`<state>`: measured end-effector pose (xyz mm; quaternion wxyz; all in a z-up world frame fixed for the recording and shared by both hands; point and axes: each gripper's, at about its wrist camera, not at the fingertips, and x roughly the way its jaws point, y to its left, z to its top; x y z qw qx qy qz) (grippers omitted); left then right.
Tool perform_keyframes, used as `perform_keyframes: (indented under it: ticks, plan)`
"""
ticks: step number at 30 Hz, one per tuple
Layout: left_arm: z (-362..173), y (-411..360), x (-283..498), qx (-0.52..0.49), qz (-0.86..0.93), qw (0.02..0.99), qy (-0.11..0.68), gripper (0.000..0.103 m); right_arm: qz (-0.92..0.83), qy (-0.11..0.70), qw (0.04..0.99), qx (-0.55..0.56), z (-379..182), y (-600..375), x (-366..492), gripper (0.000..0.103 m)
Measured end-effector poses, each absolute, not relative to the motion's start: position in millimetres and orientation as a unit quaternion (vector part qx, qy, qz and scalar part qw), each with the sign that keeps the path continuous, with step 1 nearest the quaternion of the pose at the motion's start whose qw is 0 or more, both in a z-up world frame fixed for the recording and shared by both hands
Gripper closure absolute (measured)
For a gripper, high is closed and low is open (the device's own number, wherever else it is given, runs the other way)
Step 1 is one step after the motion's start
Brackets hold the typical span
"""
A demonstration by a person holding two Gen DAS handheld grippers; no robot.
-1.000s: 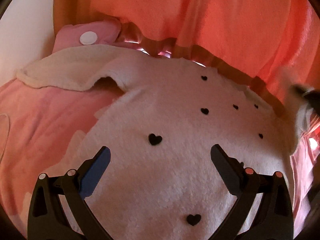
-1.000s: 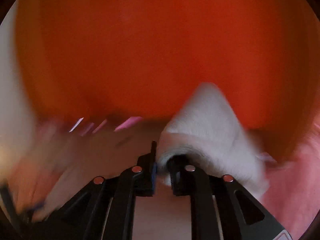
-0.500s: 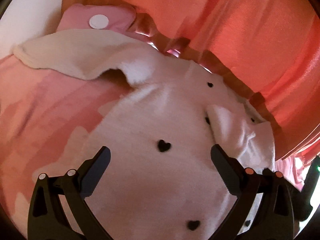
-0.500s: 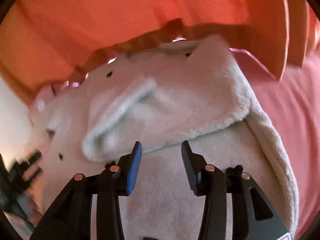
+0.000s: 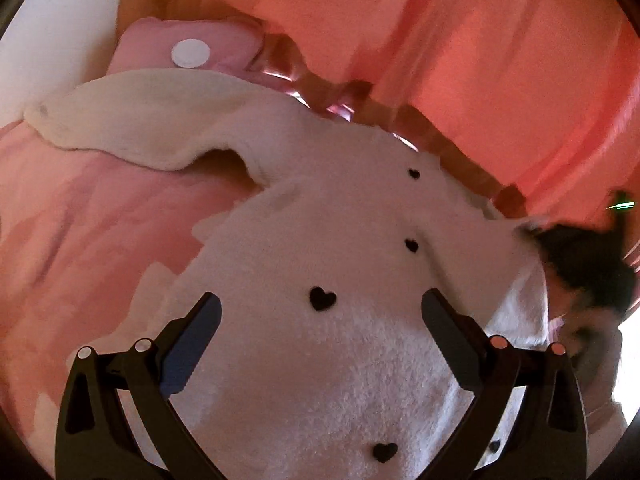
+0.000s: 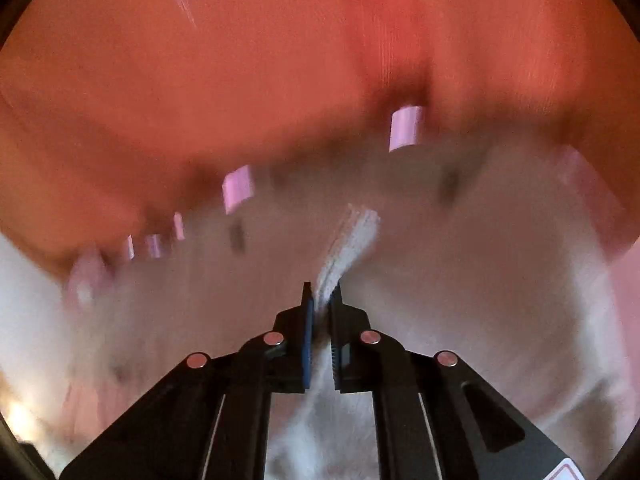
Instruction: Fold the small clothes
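Note:
A small white fleece sweater (image 5: pixel 340 272) with black heart dots lies on a pink bed cover (image 5: pixel 80 248). Its left sleeve (image 5: pixel 132 120) stretches out to the far left. My left gripper (image 5: pixel 320 320) is open and empty, just above the sweater's body. My right gripper (image 6: pixel 322 304) is shut on a ridged edge of the sweater (image 6: pixel 348 240); that view is blurred by motion. The right gripper also shows as a dark blur at the sweater's right edge in the left wrist view (image 5: pixel 584 264).
An orange curtain (image 5: pixel 440 40) hangs along the far side of the bed. A pink pillow (image 5: pixel 192 48) with a white round patch lies at the far left, behind the sleeve. A white wall (image 5: pixel 52 20) is at the upper left.
My right gripper was open over the folded right sleeve half a second ago; now it is shut on sweater fabric and moving fast. The folded sleeve no longer lies on the sweater's body. The left gripper stays open.

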<state>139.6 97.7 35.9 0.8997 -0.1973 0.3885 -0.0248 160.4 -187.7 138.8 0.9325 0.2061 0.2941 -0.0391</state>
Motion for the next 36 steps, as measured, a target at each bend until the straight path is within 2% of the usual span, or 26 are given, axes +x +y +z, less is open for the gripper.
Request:
perform_keyframes:
  ticks: [1, 3, 5, 8, 10, 12, 14, 16, 18, 23, 29, 31, 33, 34, 35, 36]
  plan:
    - [38, 100, 139, -0.204, -0.023, 0.900, 0.384, 0.005, -0.052, 0.247, 0.949, 0.189, 170, -186, 149, 0.097]
    - [42, 104, 139, -0.216, -0.021, 0.901, 0.375, 0.005, -0.051, 0.206, 0.965, 0.155, 215, -165, 142, 0.096]
    - [44, 104, 139, -0.216, -0.022, 0.903, 0.372, 0.005, -0.007, 0.229, 0.965, 0.131, 226, -130, 161, 0.095]
    - [41, 103, 139, -0.208, -0.019, 0.905, 0.371, 0.005, 0.095, 0.302, 0.945, 0.080, 198, -56, 197, 0.089]
    - [39, 106, 139, -0.208, -0.015, 0.905, 0.371, 0.005, 0.149, 0.390, 0.907, 0.049, 155, -13, 216, 0.089]
    - [38, 113, 142, -0.217, -0.009, 0.903, 0.371, 0.005, 0.145, 0.403, 0.902, 0.044, 137, -13, 205, 0.089]
    - [36, 119, 146, -0.226, -0.004, 0.900, 0.373, 0.005, 0.146, 0.389, 0.907, 0.070, 139, -40, 185, 0.086]
    - [33, 124, 150, -0.240, -0.006, 0.894, 0.377, 0.005, 0.117, 0.379, 0.913, 0.094, 140, -90, 156, 0.069]
    - [30, 126, 153, -0.253, -0.016, 0.888, 0.384, 0.005, 0.047, 0.378, 0.919, 0.099, 134, -159, 114, 0.062]
    - [27, 112, 164, -0.271, -0.051, 0.878, 0.391, 0.005, -0.100, 0.379, 0.907, 0.152, 101, -291, 60, 0.059]
    - [10, 88, 210, -0.257, -0.052, 0.868, 0.421, 0.006, -0.080, 0.394, 0.889, 0.217, 79, -344, 93, 0.058]
    - [-8, 83, 231, -0.263, -0.044, 0.851, 0.453, 0.013, -0.066, 0.405, 0.885, 0.219, 68, -345, 109, 0.052]
    - [-12, 80, 244, -0.256, -0.023, 0.856, 0.448, 0.015, -0.072, 0.408, 0.885, 0.213, 59, -341, 116, 0.051]
    - [-9, 76, 248, -0.245, -0.020, 0.861, 0.445, 0.028, -0.072, 0.407, 0.886, 0.212, 56, -343, 120, 0.052]
    - [-9, 73, 252, -0.237, -0.025, 0.863, 0.446, 0.054, -0.071, 0.405, 0.887, 0.210, 54, -343, 120, 0.057]
    - [-8, 69, 258, -0.230, -0.033, 0.862, 0.450, 0.066, -0.068, 0.400, 0.890, 0.208, 53, -343, 122, 0.081]
